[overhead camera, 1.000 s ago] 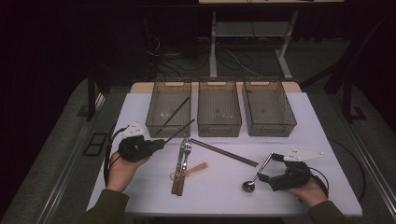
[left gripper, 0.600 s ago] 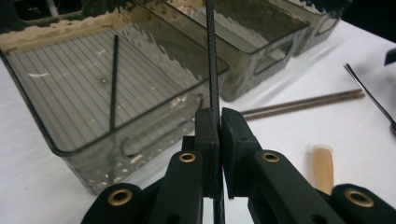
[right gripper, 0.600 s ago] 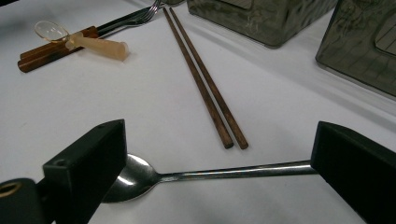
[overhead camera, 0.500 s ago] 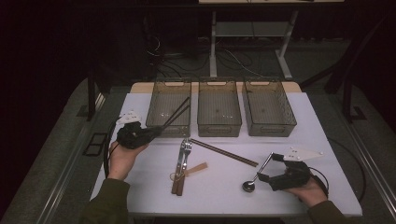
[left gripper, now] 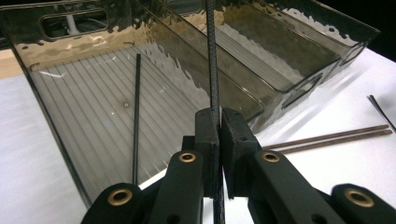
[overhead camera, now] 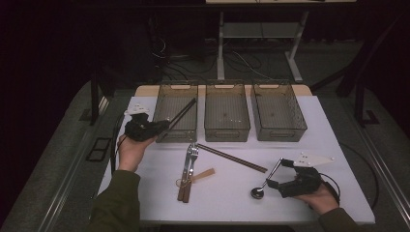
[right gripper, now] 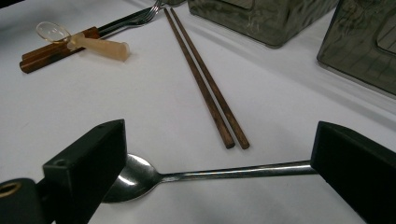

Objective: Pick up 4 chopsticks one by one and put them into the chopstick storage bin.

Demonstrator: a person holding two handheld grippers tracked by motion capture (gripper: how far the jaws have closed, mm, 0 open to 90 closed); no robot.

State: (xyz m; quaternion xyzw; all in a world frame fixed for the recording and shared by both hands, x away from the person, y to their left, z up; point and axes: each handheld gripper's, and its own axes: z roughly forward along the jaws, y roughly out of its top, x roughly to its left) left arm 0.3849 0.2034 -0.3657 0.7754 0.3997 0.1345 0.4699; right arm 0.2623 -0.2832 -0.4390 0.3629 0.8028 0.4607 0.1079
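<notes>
A white table (overhead camera: 309,130) stands in a dark room (cables on the floor behind); three smoky bins sit along its far edge. The left gripper (overhead camera: 162,126), held level at the leftmost bin (overhead camera: 176,112), is clamped on a black chopstick (left gripper: 212,70) slanting beyond its jaws over that bin; the right gripper (overhead camera: 273,175) rests low, jaws apart, a metal spoon (right gripper: 196,176) lying between them.
</notes>
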